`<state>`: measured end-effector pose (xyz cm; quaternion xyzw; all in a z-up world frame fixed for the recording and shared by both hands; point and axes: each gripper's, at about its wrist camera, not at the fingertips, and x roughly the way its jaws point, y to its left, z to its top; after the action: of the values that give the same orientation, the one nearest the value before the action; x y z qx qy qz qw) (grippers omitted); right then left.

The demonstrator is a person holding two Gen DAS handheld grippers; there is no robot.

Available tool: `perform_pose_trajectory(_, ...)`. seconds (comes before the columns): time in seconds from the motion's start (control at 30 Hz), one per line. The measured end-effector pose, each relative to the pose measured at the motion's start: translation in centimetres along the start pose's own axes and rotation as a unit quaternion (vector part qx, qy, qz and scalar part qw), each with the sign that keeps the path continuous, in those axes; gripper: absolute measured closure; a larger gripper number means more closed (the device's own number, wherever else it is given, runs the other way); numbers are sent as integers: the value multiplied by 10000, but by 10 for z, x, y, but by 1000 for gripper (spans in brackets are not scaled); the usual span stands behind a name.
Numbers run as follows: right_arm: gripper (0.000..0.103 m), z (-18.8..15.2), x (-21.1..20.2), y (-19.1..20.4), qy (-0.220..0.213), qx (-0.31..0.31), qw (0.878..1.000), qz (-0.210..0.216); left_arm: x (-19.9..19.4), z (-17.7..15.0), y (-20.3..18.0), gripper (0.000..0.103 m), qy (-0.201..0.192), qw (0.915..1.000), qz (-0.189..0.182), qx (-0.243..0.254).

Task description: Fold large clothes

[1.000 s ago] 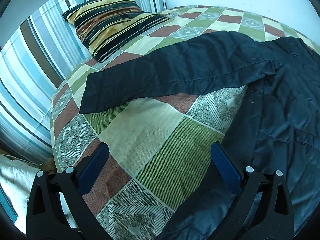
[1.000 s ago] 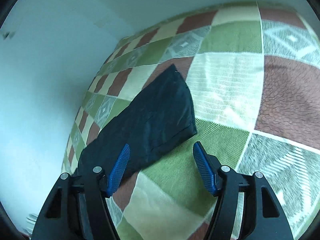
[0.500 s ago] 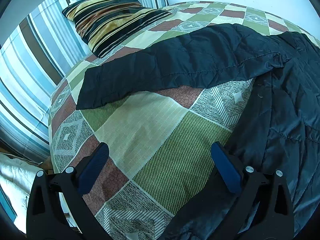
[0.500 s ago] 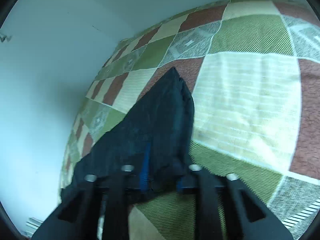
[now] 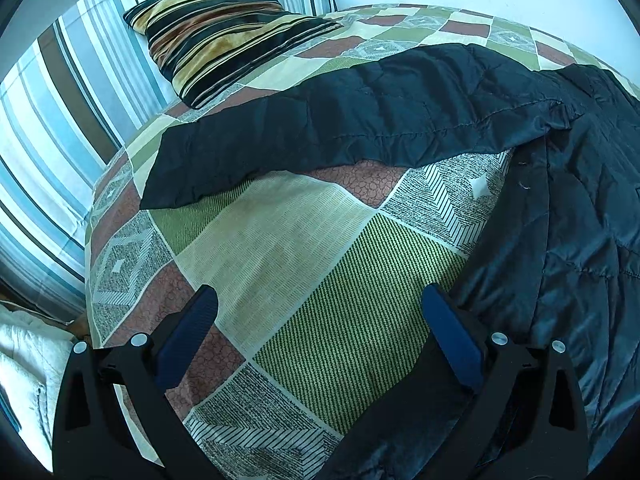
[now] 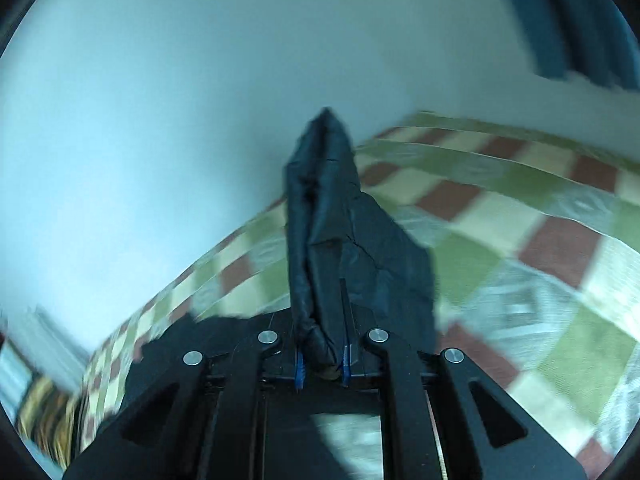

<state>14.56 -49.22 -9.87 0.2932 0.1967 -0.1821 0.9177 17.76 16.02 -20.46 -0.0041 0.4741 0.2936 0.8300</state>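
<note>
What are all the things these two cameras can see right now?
Black quilted garment: one, black, spread across the bed, one end pinched and lifted.
Bedspread: one, green, cream and brown checks, covers the bed.
Striped pillow: one, black, gold and brown, at the head of the bed.
Striped fabric: blue, white and brown, beside the bed.
Wall: pale, behind the bed.
Left gripper: black with blue pads, open above the bedspread.
Right gripper: black, jaws closing on the garment's end.
</note>
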Motion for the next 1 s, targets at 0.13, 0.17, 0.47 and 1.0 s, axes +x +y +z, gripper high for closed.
perform_pose_trajectory(0.13,91,-26,16,70,245,-515,9976,380,1,-1,1,2,-34,10000,-50,-31)
perform_pose_trajectory(0.17,91,-33,23,88,324,-618,9964,484,1,-1,2,2,-33,9999,-81,-55)
perform_pose_trajectory(0.47,91,-104,57,195,909,-1324,9804,1144,3,-2,5,2,-27,9997,-207,-162)
perform_pose_trajectory(1.0,91,-245,119,287,2533,-2727,9201,1223,5,-3,6,2,-5,9994,-273,-223)
